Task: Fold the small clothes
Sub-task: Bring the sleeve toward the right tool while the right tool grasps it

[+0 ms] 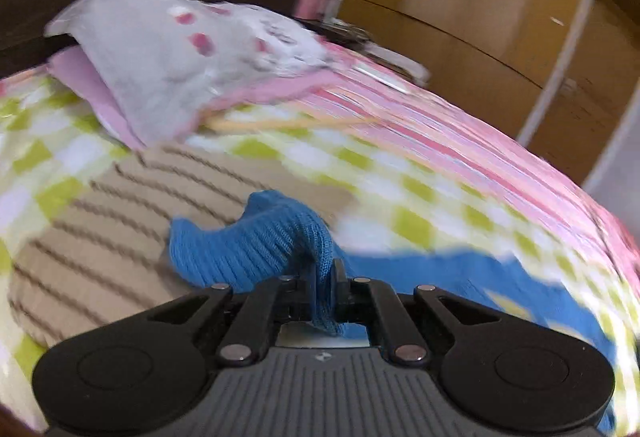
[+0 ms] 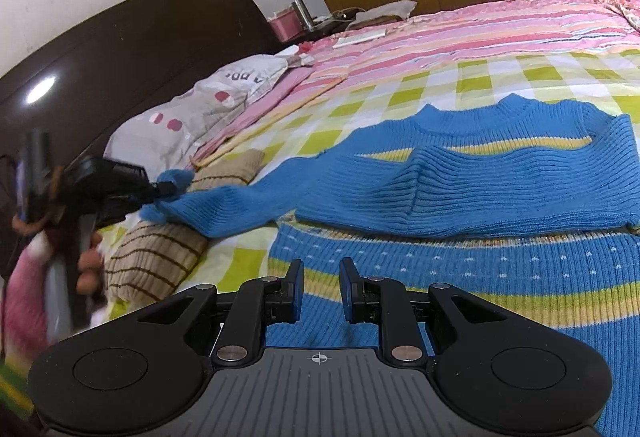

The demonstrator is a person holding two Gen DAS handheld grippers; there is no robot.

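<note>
While pinched in jaws, blue sleeve [image 1: 256, 241]

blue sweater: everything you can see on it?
The blue sweater is ribbed knit, with yellow stripes and white flecks on the lower body. It lies flat on the checked bed cover, one sleeve already folded across the chest. The left gripper is shut on the other sleeve's cuff, stretched out over a striped beige pillow.
</note>
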